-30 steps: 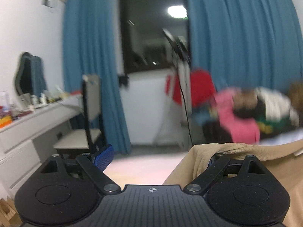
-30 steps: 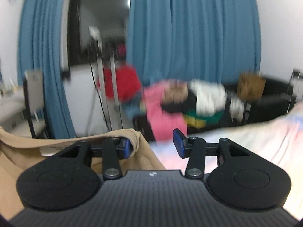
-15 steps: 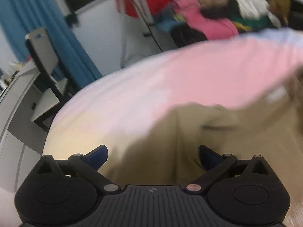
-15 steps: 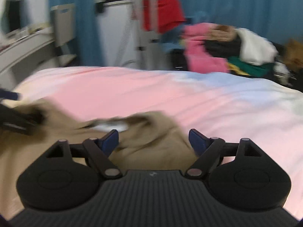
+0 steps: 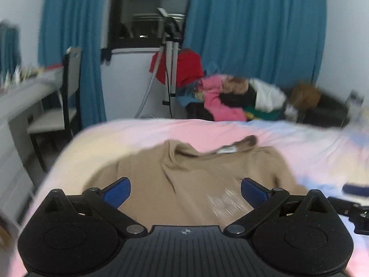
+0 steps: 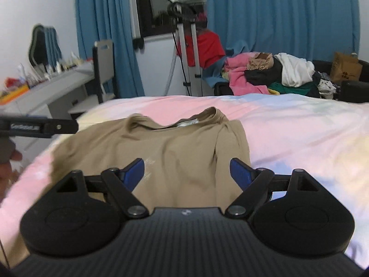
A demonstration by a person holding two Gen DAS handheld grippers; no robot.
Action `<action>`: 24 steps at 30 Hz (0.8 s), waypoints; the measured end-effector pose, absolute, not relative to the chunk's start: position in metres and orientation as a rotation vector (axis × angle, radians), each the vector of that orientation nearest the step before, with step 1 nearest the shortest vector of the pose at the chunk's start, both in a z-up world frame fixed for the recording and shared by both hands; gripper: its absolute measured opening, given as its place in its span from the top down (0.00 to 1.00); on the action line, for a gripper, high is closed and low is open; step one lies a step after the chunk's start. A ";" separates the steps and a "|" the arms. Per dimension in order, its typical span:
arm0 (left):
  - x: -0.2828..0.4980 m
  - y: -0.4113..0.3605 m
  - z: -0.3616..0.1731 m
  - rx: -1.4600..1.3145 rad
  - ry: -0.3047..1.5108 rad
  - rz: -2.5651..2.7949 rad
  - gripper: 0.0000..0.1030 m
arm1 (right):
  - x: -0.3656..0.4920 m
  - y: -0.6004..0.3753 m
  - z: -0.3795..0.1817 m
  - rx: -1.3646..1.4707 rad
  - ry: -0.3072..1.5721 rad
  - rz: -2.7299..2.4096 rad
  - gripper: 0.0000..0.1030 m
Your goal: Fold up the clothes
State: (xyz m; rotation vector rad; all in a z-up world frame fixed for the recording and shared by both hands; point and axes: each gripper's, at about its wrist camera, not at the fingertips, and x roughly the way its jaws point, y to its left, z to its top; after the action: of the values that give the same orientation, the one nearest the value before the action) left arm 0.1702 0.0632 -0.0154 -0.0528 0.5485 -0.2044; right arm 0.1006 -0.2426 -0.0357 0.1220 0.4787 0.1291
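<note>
In the left wrist view, the left gripper [image 5: 185,190] has its jaws wide apart with nothing pinched, and the tan shirt [image 5: 189,175] lies on the bed [image 5: 299,143], collar toward 12 o'clock. In the right wrist view, the right gripper [image 6: 186,173] is let go too, above the same shirt [image 6: 180,145], with a pile of clothes [image 6: 269,76] at 1 o'clock.

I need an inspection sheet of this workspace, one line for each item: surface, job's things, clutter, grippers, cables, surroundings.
Surface: bed with a pink and pale blue sheet.
Job's things: tan T-shirt lying front up, collar far, wrinkled, not folded.
Clutter: clothes pile beyond the bed.
Grippers: left gripper open, right gripper open; both empty above the shirt.
Cables: black cable on the tripod.
Surroundings: blue curtains, dark window, chair, desk with small items.
</note>
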 end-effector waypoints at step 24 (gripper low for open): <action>0.185 0.238 -0.115 -0.964 0.564 -0.014 0.13 | 0.077 -0.283 -0.102 0.541 0.518 0.081 0.20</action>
State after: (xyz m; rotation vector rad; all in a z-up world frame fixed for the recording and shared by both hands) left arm 0.1846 0.2376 -0.1146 -0.9644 0.5641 -0.0145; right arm 0.0772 -0.2830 -0.1024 0.5406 0.5181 0.0811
